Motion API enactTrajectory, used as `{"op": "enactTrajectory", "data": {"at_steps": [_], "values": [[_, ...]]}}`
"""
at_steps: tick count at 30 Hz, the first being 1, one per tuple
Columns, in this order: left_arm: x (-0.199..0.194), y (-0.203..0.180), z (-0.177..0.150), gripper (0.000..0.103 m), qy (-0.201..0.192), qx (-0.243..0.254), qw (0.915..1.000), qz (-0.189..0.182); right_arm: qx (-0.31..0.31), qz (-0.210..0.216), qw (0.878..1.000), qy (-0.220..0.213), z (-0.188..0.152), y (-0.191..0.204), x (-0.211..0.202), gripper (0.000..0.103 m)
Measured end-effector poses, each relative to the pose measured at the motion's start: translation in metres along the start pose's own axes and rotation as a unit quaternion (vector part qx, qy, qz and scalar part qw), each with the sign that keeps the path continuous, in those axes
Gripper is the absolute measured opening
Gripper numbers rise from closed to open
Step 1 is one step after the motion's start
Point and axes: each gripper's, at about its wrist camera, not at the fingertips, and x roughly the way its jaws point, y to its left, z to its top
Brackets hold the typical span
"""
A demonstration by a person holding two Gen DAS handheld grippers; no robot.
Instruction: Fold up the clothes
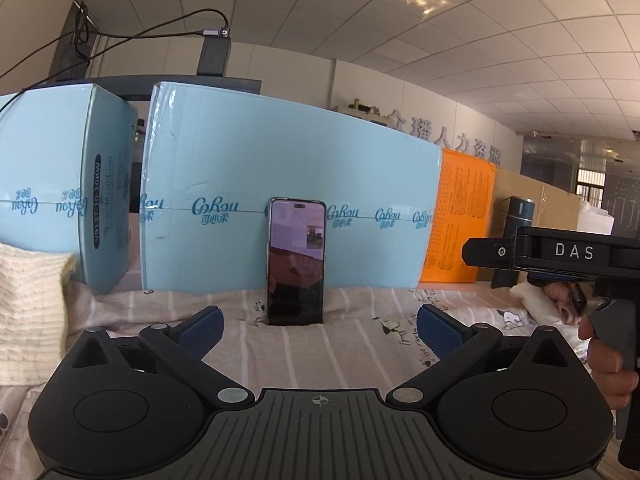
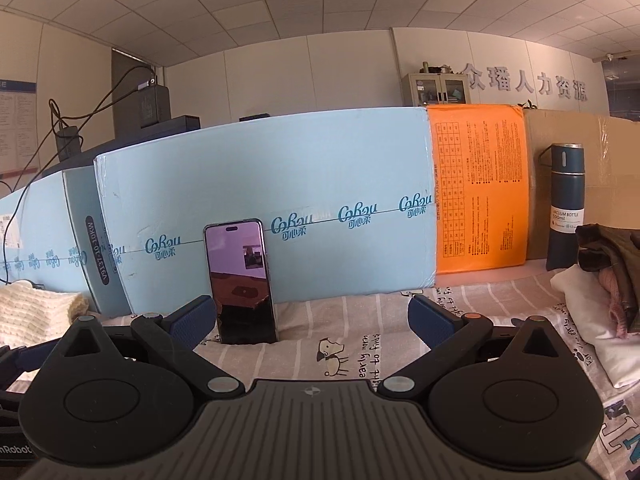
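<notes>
Left wrist view: striped sheet (image 1: pixel 328 344); blue boxes (image 1: pixel 280 192) behind; phone (image 1: pixel 296 262) propped upright against them. Clothes pile (image 2: pixel 608 280) at right; cream knit (image 2: pixel 36 312) at left. Left gripper (image 1: pixel 320 328), right gripper (image 2: pixel 310 320): jaws spread, empty.

A white tiled ceiling (image 2: pixel 320 8) with patches of reflected sunlight is seen above. Ahead of the jaws, pale blue printed cartons (image 2: pixel 264 208), an orange carton (image 2: pixel 478 192) and a brown cardboard box (image 2: pixel 600 168) are lined up. Grey raised characters (image 2: pixel 524 82) are fixed to the white wall beyond, beside a glass-doored cabinet (image 2: pixel 436 89).
</notes>
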Motion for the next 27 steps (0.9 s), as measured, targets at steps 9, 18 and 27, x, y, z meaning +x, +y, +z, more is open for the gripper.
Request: {"op": "enactTrajectory", "data": {"at_steps": [9,18,27], "values": [[-0.005,-0.042,0.003,0.103,0.0,-0.029,0.9937,-0.108,0.07,-0.068,0.995,-0.033,-0.006,-0.098,-0.067,0.103],[0.054,-0.114,-0.004,0.103,0.088,-0.104,0.9513,-0.276,0.155,-0.204,0.965,-0.05,-0.03,-0.234,-0.135,0.103],[0.143,-0.187,-0.034,0.103,0.219,-0.264,0.8468,-0.406,0.339,-0.206,0.913,-0.097,-0.035,-0.363,-0.156,0.103]]}}
